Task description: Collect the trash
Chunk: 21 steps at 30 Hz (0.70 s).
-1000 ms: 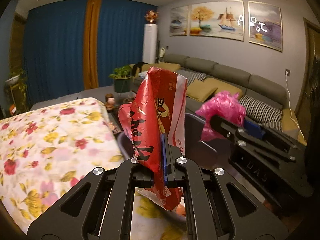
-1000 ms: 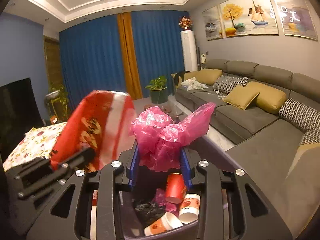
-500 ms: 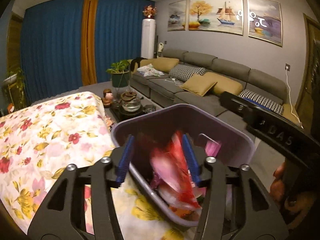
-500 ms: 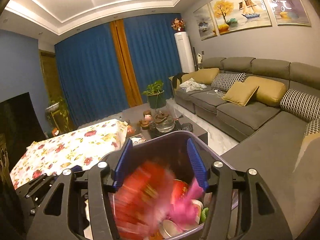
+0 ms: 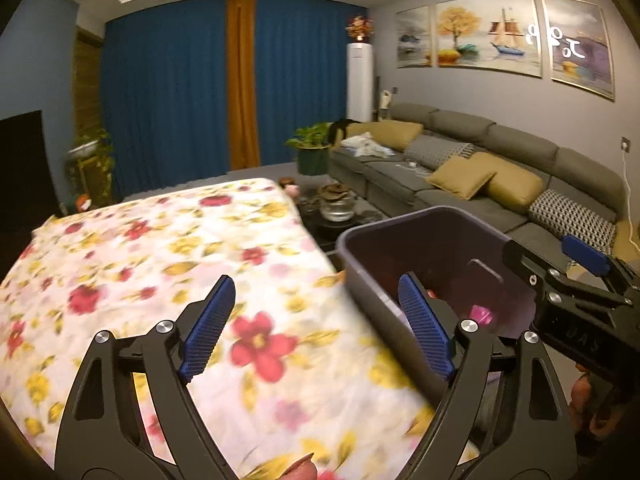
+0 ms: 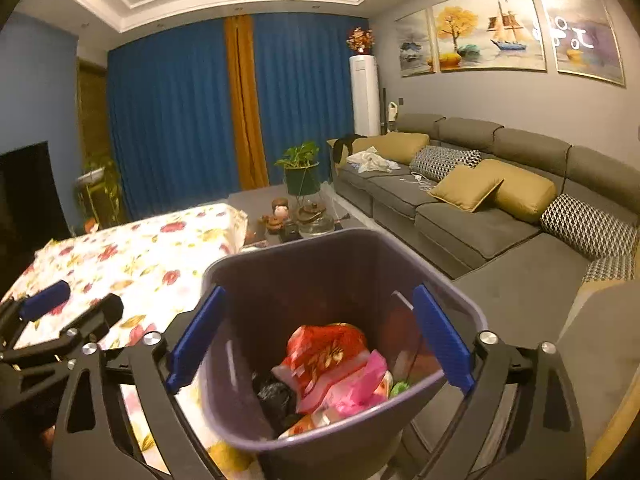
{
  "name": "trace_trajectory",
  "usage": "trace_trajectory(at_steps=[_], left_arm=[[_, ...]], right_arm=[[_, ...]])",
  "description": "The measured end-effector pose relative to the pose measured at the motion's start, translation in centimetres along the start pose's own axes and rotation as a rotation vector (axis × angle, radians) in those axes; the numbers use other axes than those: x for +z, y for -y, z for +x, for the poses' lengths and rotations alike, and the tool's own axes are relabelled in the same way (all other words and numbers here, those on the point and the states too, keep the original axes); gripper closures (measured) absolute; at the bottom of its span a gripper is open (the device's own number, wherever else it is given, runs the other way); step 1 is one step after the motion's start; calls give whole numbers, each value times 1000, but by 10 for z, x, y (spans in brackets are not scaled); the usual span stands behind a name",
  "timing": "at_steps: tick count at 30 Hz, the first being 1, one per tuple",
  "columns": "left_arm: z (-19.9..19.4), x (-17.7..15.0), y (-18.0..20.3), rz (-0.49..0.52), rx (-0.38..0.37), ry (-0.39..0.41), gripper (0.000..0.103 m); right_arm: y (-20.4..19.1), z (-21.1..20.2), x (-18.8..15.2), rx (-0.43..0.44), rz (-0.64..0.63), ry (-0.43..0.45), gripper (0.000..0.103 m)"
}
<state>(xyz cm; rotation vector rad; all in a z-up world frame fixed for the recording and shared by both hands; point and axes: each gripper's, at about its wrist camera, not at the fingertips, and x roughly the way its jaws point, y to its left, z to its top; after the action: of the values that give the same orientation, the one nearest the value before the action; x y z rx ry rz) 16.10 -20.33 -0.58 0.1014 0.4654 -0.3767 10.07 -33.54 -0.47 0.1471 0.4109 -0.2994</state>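
Lying binned [image 6: 460,300], red wrapper [image 6: 324,352]

The trash bin [image 6: 304,276] was dull purple, holding a red printed wrapper [image 6: 324,350], a pink plastic bag [image 6: 360,386] and a black bag [image 6: 276,394]. The tablecloth [image 5: 160,264] was white with red and yellow flowers. Each hand-held gripper [image 5: 316,328] was black with ribbed blue pads [image 6: 442,338]. The far curtains [image 6: 176,120] were deep blue with one orange strip, the sofa [image 6: 480,216] grey with mustard cushions [image 6: 466,186].

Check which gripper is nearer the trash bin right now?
Right. The right gripper hangs open directly over the trash bin; the left gripper is open beside it, over the floral tablecloth.
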Motion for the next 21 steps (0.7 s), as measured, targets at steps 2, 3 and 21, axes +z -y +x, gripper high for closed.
trace_trajectory(at_steps=[2,3,21], left_arm=[[-10,-3,-8,-7,25,3,19],[-17,-5,-12,-10,45,6,19],[-126,-53,-60,-44,120,44,14]], right_arm=[[-4,-8,-3,0,-6,8,6],[-9,-13,-4,4,-14,13,6],[-64,-118,-44,44,-62,17,6]])
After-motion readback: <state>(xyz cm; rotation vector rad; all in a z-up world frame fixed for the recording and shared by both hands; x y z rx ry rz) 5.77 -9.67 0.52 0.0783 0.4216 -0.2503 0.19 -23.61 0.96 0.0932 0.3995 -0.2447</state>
